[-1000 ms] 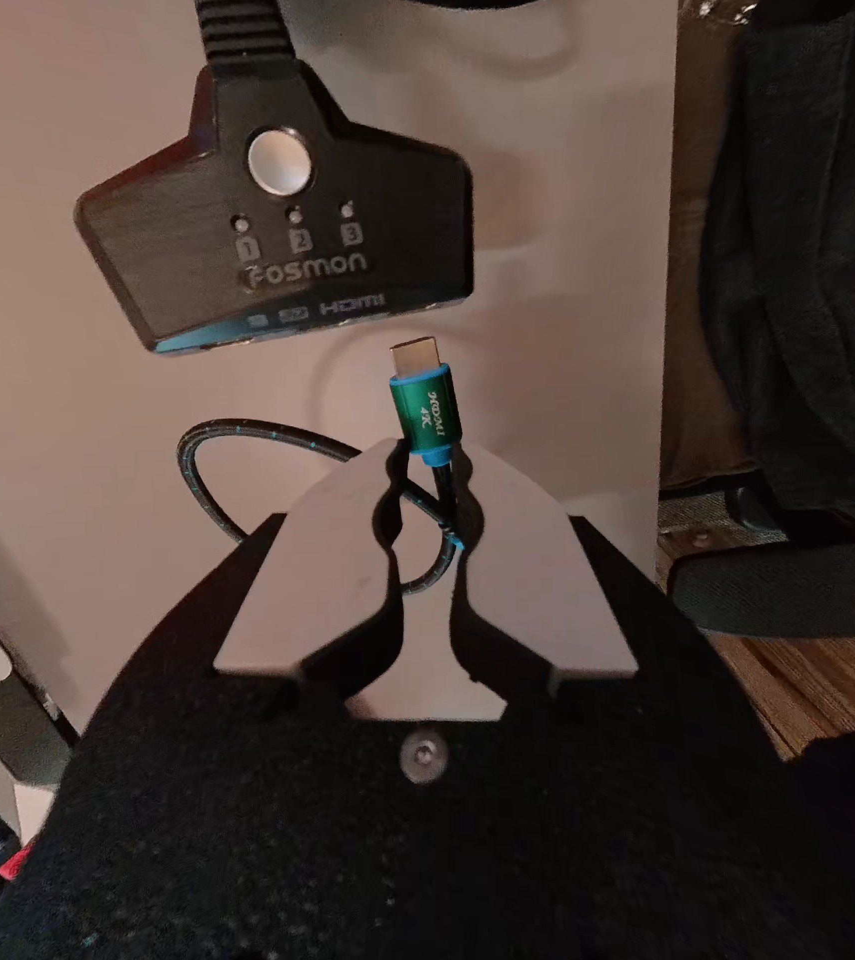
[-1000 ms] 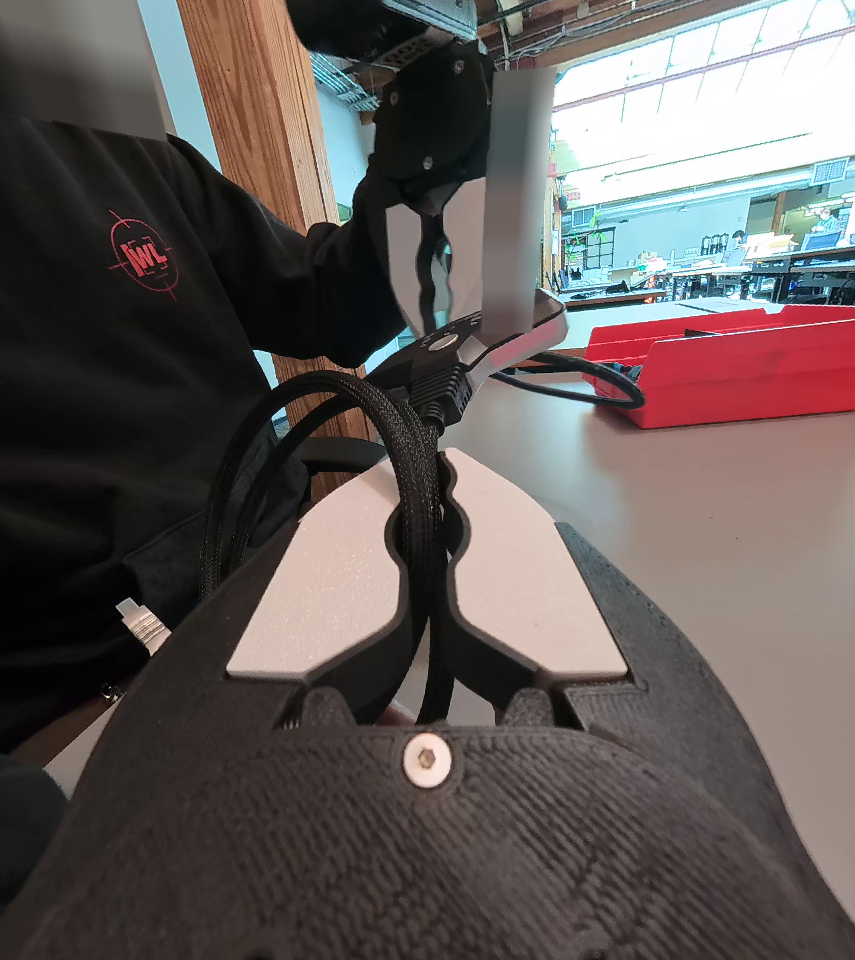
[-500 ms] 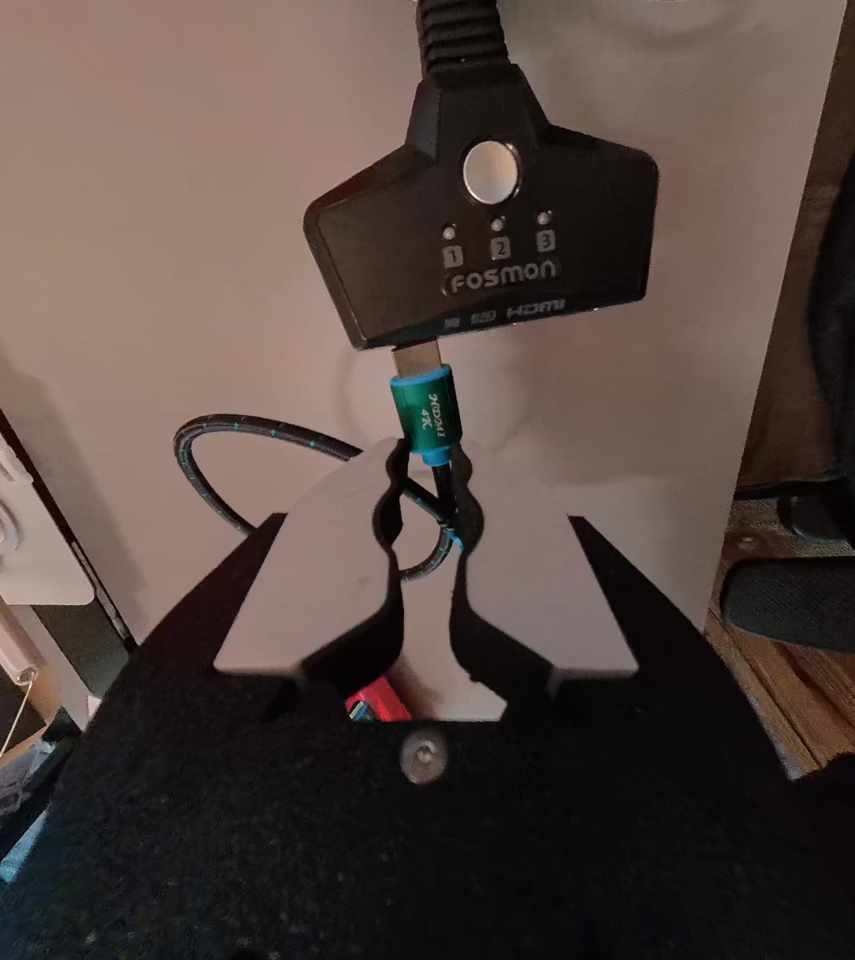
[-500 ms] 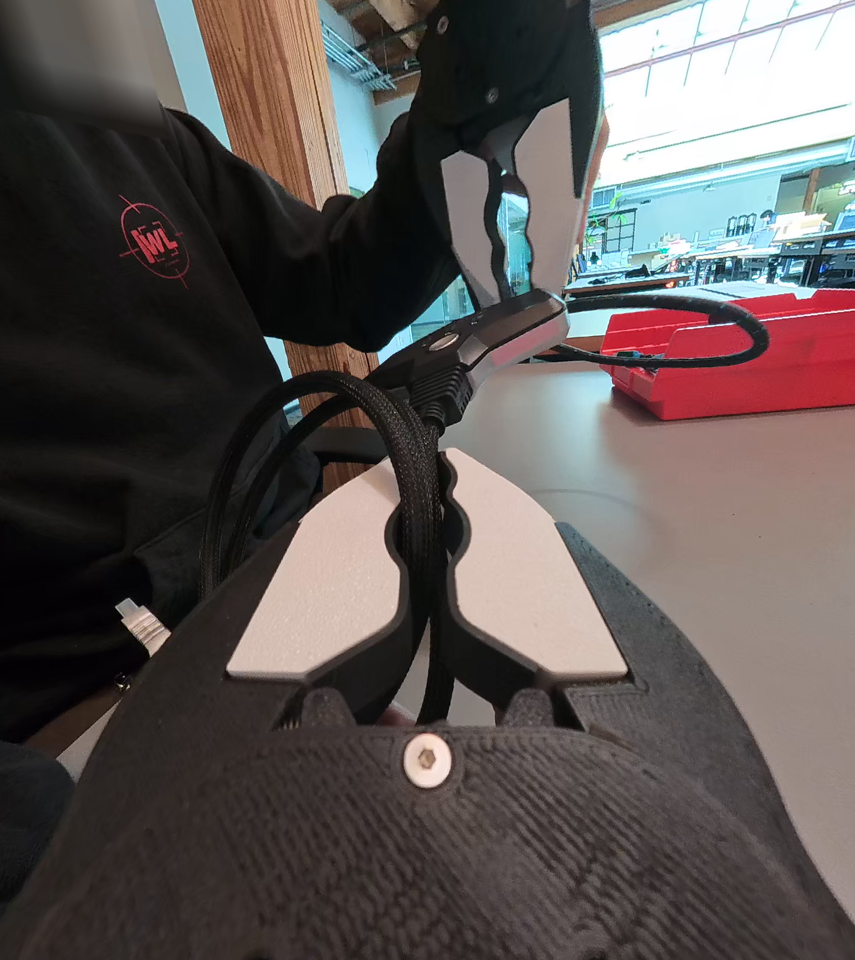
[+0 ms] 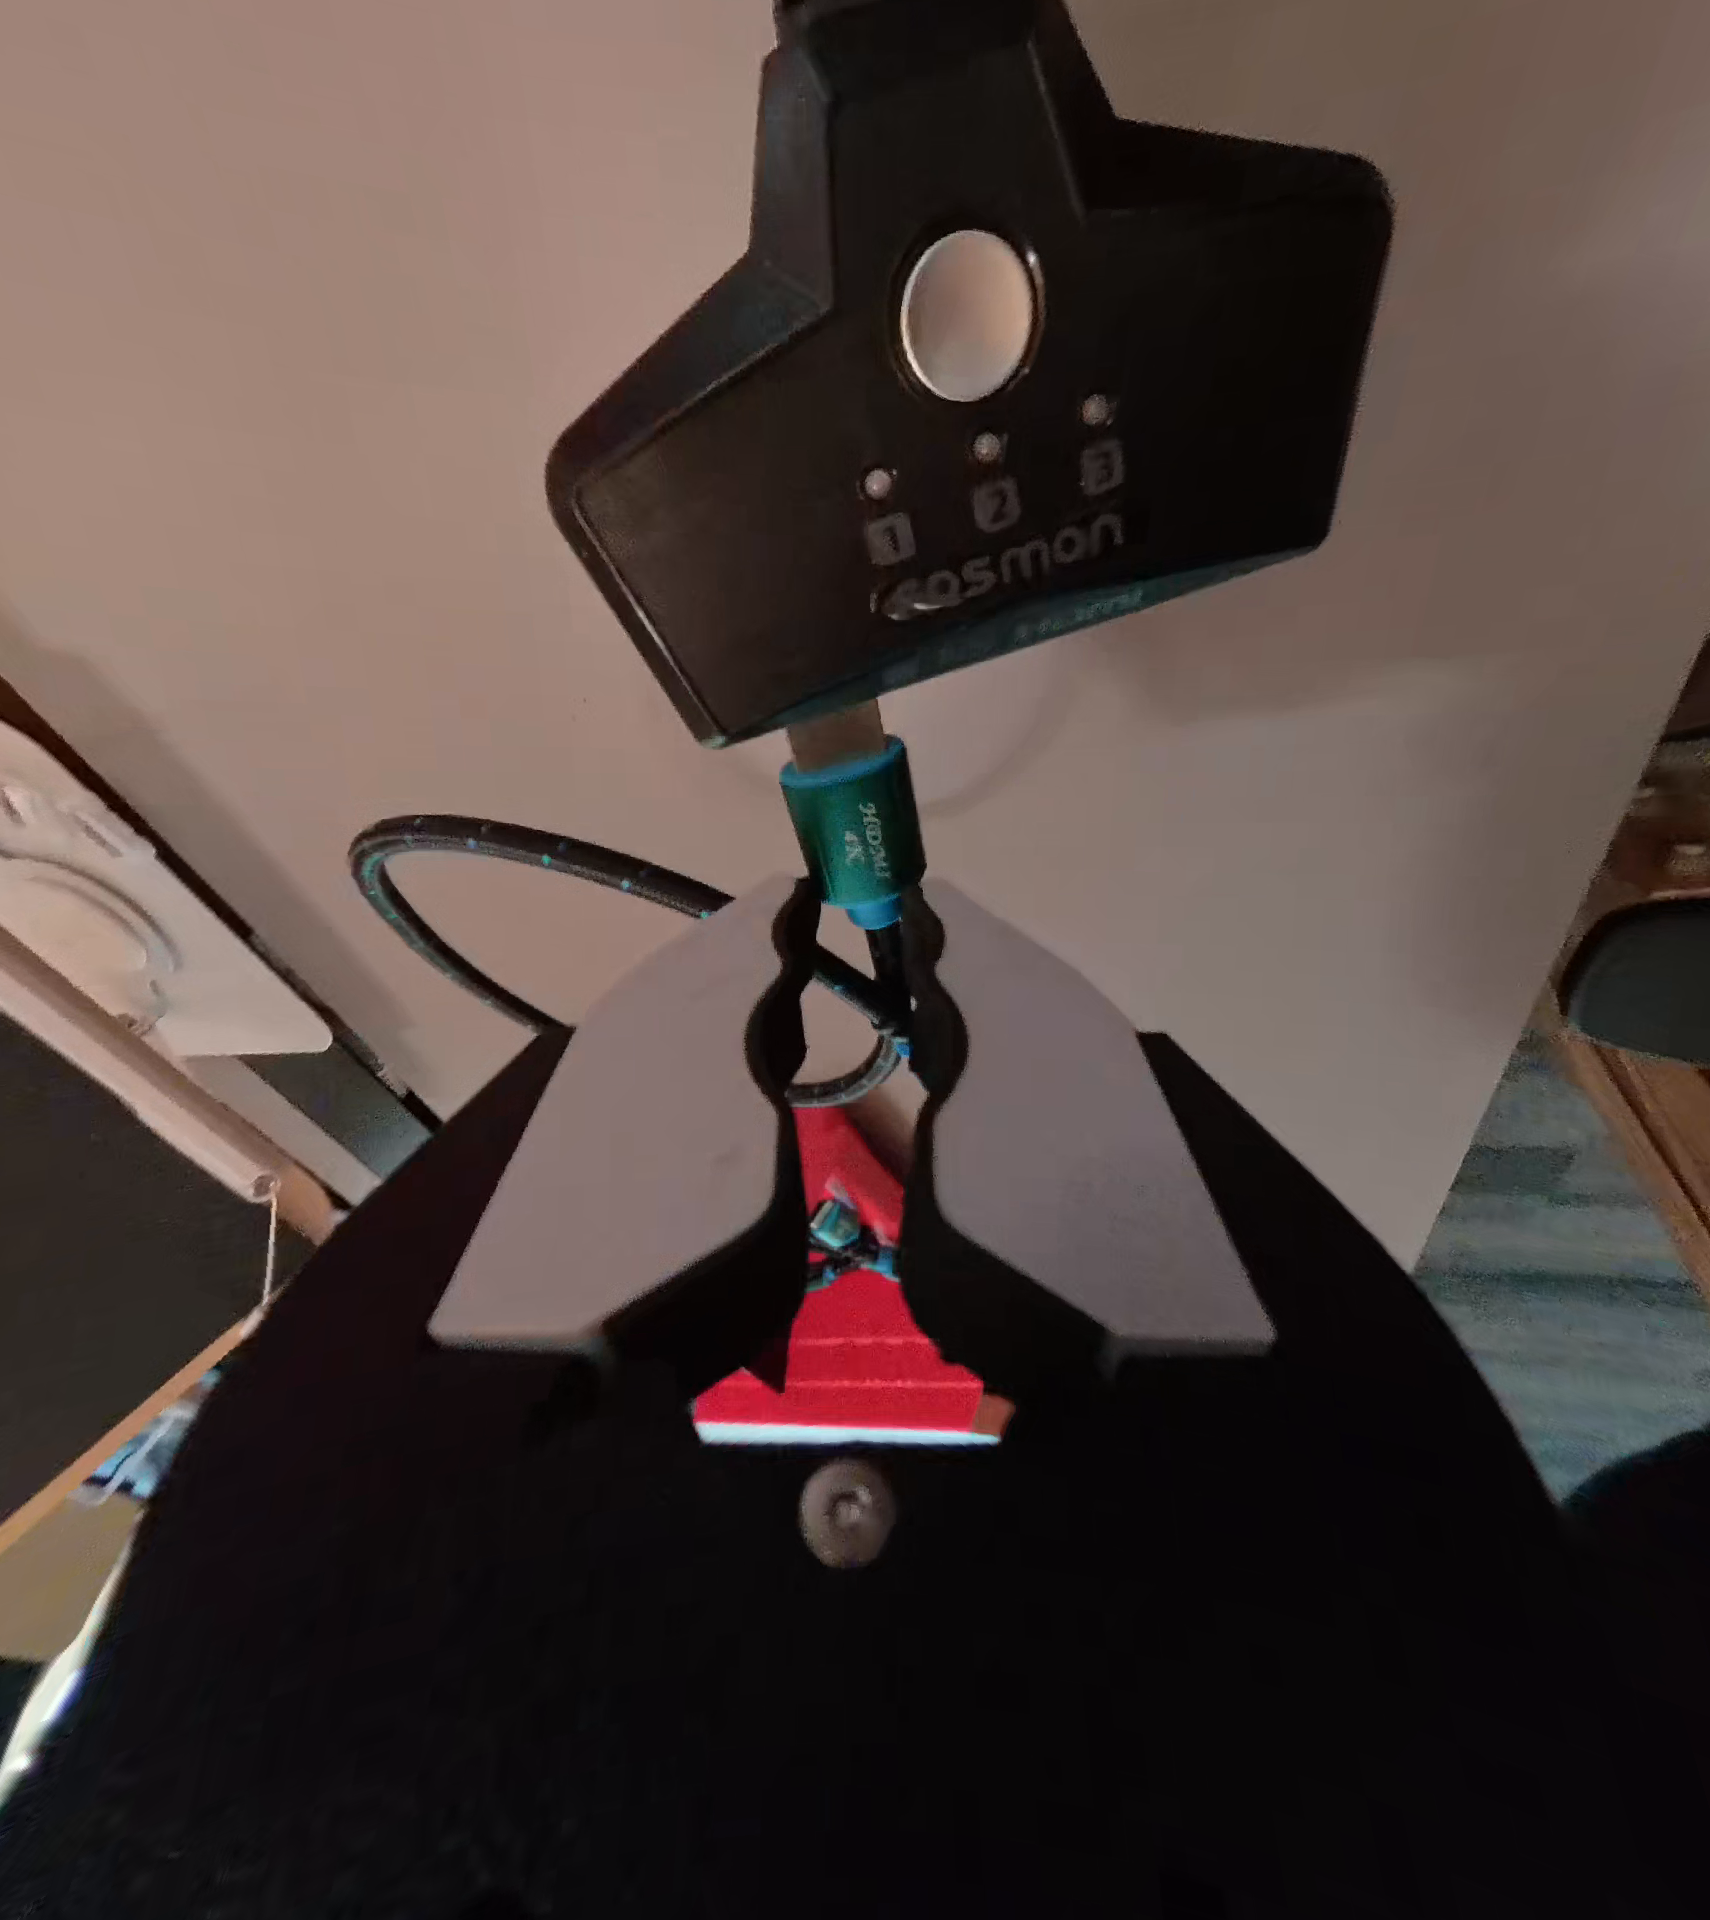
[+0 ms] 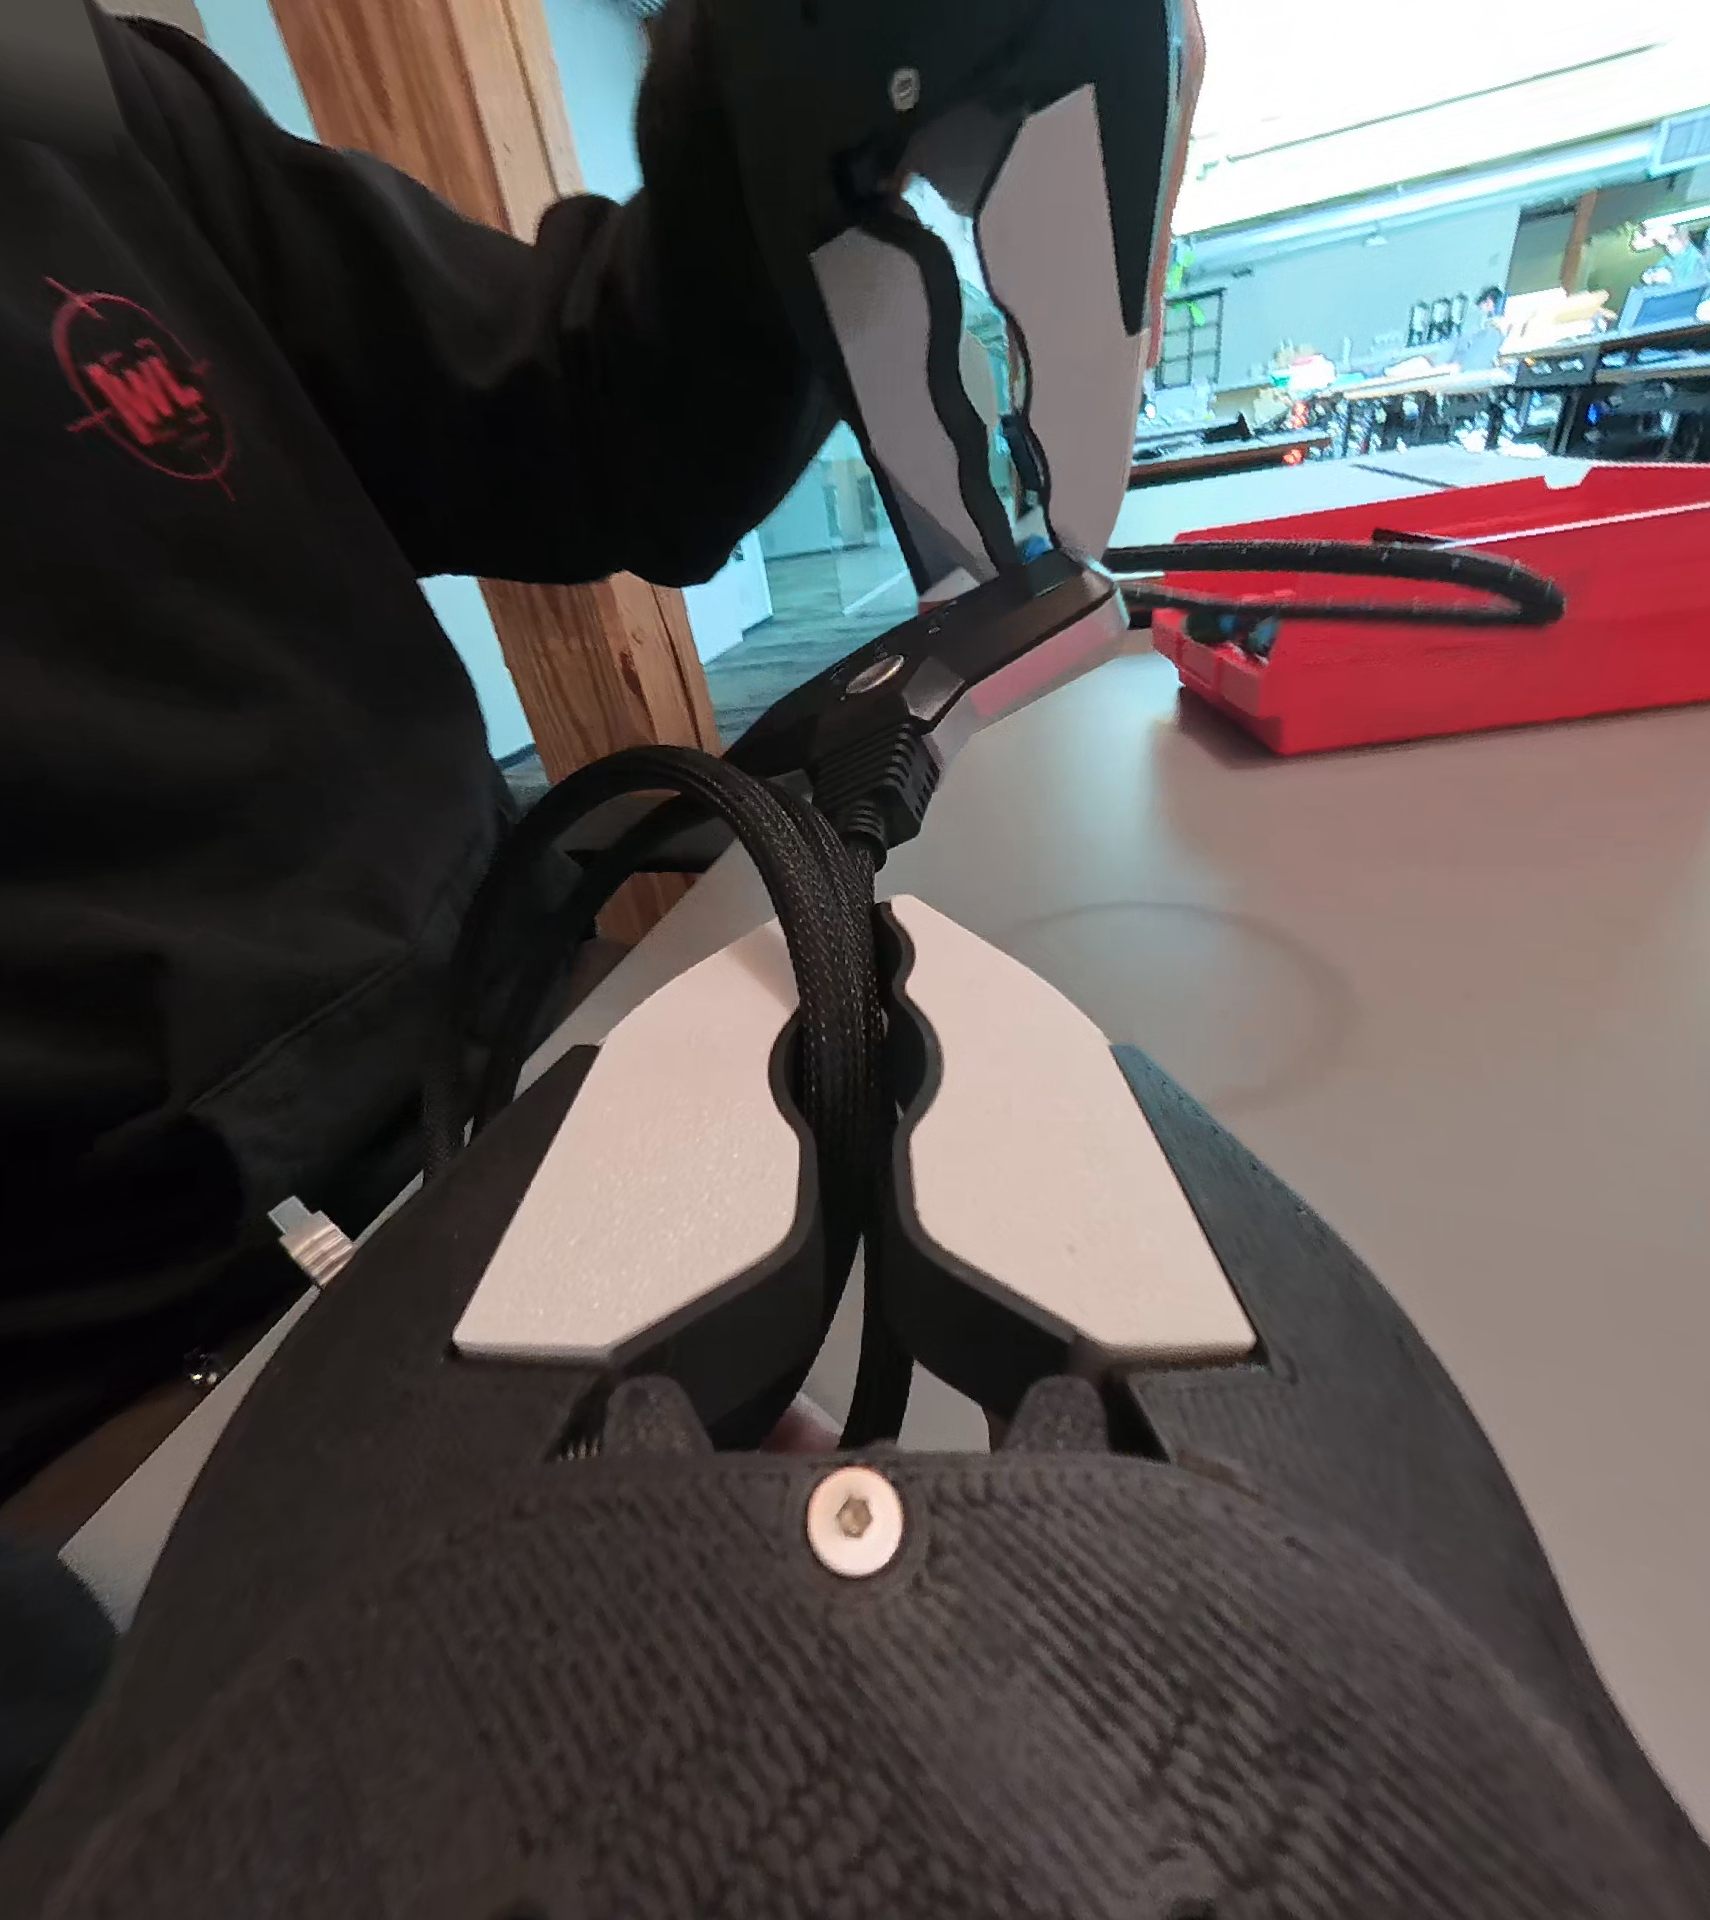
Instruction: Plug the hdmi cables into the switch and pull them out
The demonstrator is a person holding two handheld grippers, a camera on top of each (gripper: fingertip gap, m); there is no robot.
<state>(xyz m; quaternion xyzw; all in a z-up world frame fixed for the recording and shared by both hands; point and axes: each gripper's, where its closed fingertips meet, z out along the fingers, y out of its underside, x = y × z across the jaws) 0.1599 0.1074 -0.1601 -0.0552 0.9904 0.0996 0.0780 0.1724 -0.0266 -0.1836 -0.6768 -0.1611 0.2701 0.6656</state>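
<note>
The black HDMI switch (image 5: 986, 416) hangs in the air above the table. My left gripper (image 5: 856, 904) is shut on a braided HDMI cable just behind its green plug (image 5: 851, 836). The plug's metal tip sits in a port on the switch's lower edge. In the right wrist view my right gripper (image 6: 877, 925) is shut on the switch's black braided lead (image 6: 830, 935), with the switch (image 6: 955, 655) just beyond it. The left gripper (image 6: 1027, 540) comes down onto the switch's far end there. The braided cable (image 6: 1350, 577) loops to the right.
A red bin (image 6: 1516, 592) stands on the grey table (image 6: 1402, 987) at the far right; it also shows between my left fingers (image 5: 830, 1351). A person in a black sweatshirt (image 6: 207, 623) fills the left. A wooden post (image 6: 477, 208) stands behind.
The green plug was short of the switch a second ago; now its tip is inside a port. The switch and left gripper have come closer together.
</note>
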